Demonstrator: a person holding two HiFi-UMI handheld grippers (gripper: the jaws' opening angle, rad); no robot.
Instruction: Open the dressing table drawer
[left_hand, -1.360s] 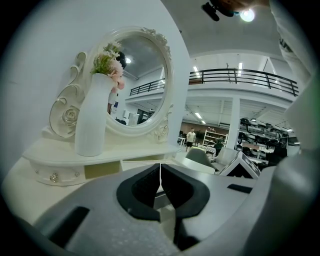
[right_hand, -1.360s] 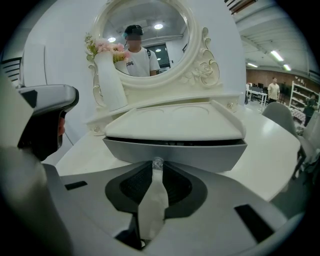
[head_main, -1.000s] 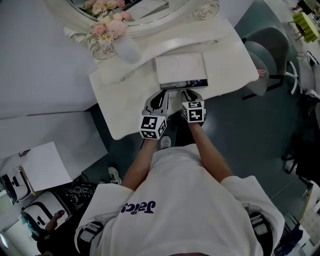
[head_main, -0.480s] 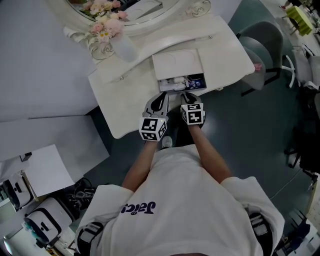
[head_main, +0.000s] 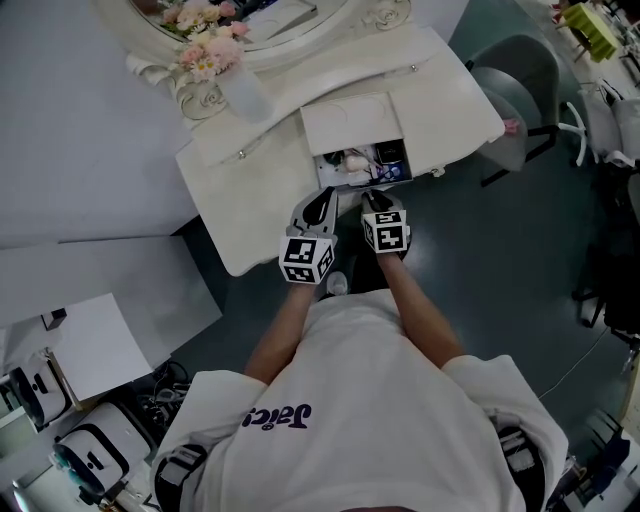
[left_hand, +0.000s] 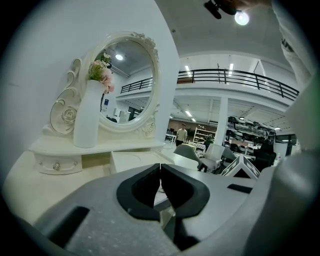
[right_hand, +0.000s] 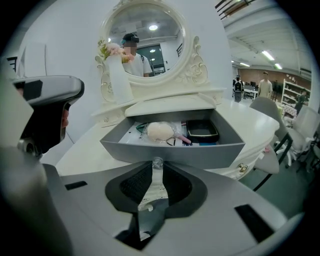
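The white dressing table (head_main: 250, 205) has its middle drawer (head_main: 362, 165) pulled partly out. The drawer's grey front (right_hand: 200, 155) faces me in the right gripper view. Inside lie a beige puff (right_hand: 160, 131) and a black case (right_hand: 202, 131). My right gripper (right_hand: 156, 172) is shut on the drawer knob (right_hand: 158, 162); in the head view this right gripper (head_main: 376, 198) sits at the drawer's front edge. My left gripper (head_main: 320, 202) hovers just left of it, beside the table edge. In its own view the left gripper (left_hand: 160, 172) is shut with nothing between the pads.
An oval mirror (left_hand: 129, 82) and a white vase of pink flowers (head_main: 232, 80) stand at the table's back. A grey chair (head_main: 520, 95) is to the right. A small side drawer (left_hand: 56, 163) sits at the left. Boxes and gear (head_main: 90, 450) lie on the floor behind.
The drawer has slid further out toward me, showing more of its contents. Both grippers have drawn back together with it.
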